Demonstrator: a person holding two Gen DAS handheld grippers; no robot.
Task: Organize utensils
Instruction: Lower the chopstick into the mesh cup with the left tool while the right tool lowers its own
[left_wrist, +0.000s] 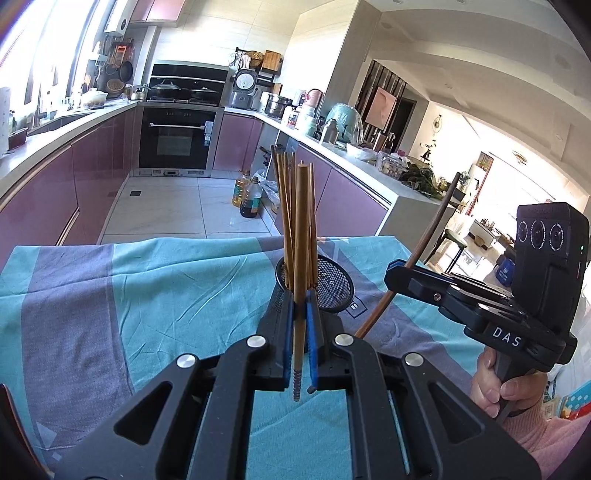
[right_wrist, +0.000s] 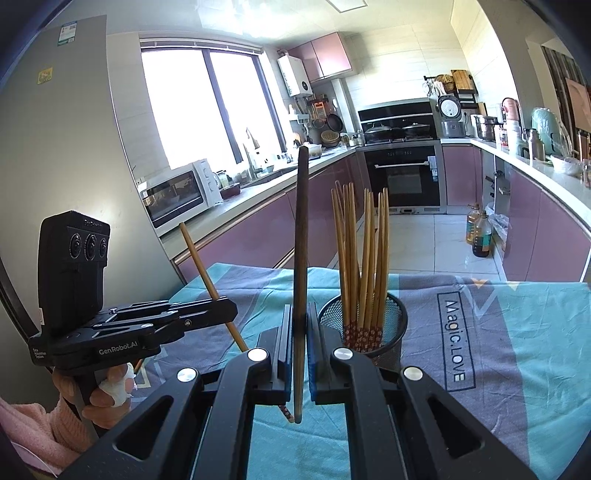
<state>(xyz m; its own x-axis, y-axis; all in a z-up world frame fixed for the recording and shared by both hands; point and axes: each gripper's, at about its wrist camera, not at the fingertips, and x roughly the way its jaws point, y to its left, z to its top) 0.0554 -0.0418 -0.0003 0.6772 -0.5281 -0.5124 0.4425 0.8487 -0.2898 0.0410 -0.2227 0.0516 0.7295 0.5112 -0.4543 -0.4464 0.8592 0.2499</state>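
Note:
A black mesh holder (left_wrist: 332, 284) (right_wrist: 384, 325) stands on the teal and grey tablecloth (left_wrist: 147, 288) with several light wooden chopsticks (right_wrist: 364, 258) upright in it. My left gripper (left_wrist: 300, 295) is shut on one light brown chopstick (left_wrist: 301, 229), held nearly upright just in front of the holder. My right gripper (right_wrist: 300, 312) is shut on a darker brown chopstick (right_wrist: 301, 240), also near upright, to the left of the holder. Each gripper shows in the other's view: the right one (left_wrist: 397, 275) with its dark stick, the left one (right_wrist: 229, 306) with its light stick.
The table's far edge drops to a tiled kitchen floor with oil bottles (left_wrist: 249, 195) beside purple cabinets. A fridge (right_wrist: 55, 147) and a microwave (right_wrist: 177, 195) stand to the left. A hand in a pink sleeve (left_wrist: 495, 380) grips each handle. Printed lettering (right_wrist: 456, 339) marks the cloth.

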